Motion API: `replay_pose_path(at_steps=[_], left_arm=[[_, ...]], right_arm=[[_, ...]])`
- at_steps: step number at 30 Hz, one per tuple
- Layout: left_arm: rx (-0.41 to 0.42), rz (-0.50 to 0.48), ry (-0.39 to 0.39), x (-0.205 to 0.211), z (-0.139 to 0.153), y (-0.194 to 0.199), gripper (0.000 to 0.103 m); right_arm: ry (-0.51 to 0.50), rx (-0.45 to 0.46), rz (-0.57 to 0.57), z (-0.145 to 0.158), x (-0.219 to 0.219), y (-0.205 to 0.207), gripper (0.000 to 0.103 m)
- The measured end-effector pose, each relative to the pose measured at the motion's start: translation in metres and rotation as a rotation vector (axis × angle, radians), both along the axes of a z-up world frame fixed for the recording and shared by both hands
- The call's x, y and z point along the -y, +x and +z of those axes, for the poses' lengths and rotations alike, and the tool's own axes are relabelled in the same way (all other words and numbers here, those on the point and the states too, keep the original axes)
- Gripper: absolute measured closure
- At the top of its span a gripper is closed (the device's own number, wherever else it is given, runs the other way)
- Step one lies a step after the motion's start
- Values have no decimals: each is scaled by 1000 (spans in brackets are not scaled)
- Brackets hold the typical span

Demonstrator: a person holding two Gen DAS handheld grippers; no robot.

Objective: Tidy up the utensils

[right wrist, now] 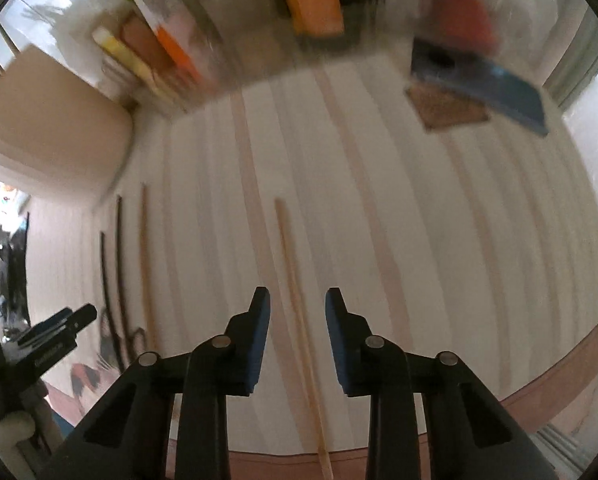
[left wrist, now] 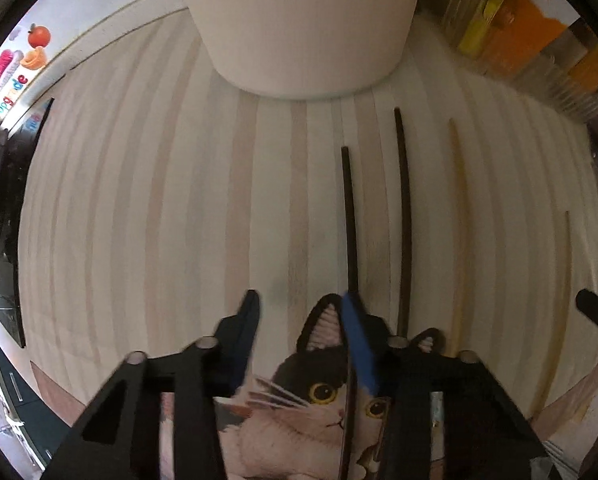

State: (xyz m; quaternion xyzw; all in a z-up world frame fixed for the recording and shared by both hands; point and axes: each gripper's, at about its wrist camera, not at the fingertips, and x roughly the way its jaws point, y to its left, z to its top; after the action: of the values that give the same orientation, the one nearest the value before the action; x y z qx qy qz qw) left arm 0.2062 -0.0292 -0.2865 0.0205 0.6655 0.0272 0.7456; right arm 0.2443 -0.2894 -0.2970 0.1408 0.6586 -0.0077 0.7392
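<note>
Chopsticks lie side by side on the striped counter: two dark ones and two pale wooden ones, near a white cup. The left tongs stand apart over a cat picture mat, with one dark chopstick beside the right finger. The right tongs stand apart around a pale chopstick, not pinching it.

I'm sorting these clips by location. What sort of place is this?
Probably a home kitchen or dining table: chopsticks lie on a striped tablecloth beside a white holder, with packaged food stacked behind it.
</note>
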Motion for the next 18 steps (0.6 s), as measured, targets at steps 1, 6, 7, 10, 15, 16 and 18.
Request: replay_pose_path(at_steps=[1,6,7,10,15,16,18], left_arm=[[-4,-6,2,1,-3,0,75],[20,-32,-1,4,0,1,100],[20,-33,15,2,0,0,102],[18,-27,37,-9,1,-5,102],[6,7,57,-43,4,-13,102],[2,17,51,-49,4,-15,102],[0,31,27,-56,5,-17,102]], right_arm=[[-7,-23,17,-9,-3,-1,73],[-87,-64,63,-26,-18,-10,79],[-126,-71,69,-26,-24,-12,92],[-137,-72,68,-29,-33,-15,95],[-62,-69,106,-28,-57,-11,96],[-51,-64,119,-28,-64,-9,96],[-38,-70,133,-29,-72,-7,96]])
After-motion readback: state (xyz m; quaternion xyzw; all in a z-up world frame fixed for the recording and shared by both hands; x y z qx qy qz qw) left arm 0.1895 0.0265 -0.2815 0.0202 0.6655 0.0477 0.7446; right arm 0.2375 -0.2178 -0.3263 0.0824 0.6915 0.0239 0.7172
